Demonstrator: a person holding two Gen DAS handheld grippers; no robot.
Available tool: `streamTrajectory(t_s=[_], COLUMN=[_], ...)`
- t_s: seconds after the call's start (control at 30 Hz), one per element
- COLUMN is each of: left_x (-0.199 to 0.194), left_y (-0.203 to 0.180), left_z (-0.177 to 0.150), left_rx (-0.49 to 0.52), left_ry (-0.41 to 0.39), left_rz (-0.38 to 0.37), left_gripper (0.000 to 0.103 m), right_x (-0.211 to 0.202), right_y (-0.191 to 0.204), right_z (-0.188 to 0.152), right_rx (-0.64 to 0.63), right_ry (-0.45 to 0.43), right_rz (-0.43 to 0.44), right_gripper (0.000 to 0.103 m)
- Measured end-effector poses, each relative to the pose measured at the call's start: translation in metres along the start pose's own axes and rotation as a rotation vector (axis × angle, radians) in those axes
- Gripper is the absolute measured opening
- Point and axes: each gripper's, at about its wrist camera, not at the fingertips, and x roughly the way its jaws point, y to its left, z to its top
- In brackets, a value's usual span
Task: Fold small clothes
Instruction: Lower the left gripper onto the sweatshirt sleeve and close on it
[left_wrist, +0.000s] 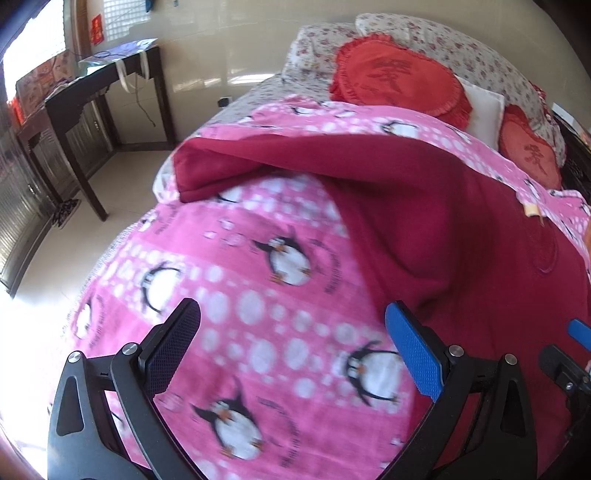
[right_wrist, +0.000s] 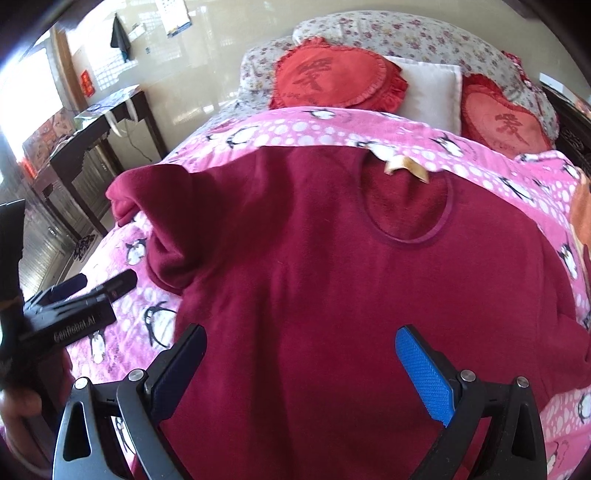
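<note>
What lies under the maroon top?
The maroon top lies on a pink penguin blanket, which shows all around it. Whatever lies beneath the top's middle is covered.

Daylight floods in from a window (left_wrist: 33, 40) at ten o'clock, blowing out to white glare there. Fisheye distortion bends both views toward dark rims, and the penguin blanket (left_wrist: 258, 332) looks motion-blurred.

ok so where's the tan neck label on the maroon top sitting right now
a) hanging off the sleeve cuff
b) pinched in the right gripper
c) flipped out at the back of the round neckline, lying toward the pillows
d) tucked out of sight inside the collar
c: in the right wrist view the tan label lies flipped out at the back edge of the maroon top's round neckline, clear of the open right gripper.
</note>
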Motion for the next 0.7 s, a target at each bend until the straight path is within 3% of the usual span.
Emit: streamTrajectory(t_s=[0.27,0.53,0.7], left_x=[0.028,0.04,0.054], left_y=[0.074,0.121,0.133], left_z=[0.027,0.07,0.102], left_rx=[-0.115,-0.324,-0.4], left_ry=[0.037,0.011,-0.008], left_rz=[0.015,-0.1,-0.125], left_gripper=[0.101,0.101,0.101], right_x=[0.01,0.023,0.045], right_y=[0.058,0.117,0.136], right_z=[0.041,0.077,0.096], right_rx=[-0.176,-0.397,-0.497], right_ry=[-0.099,-0.212,-0.251], right_rz=[0.036,-0.001,-0.048], right_gripper=[0.102,0.102,0.102])
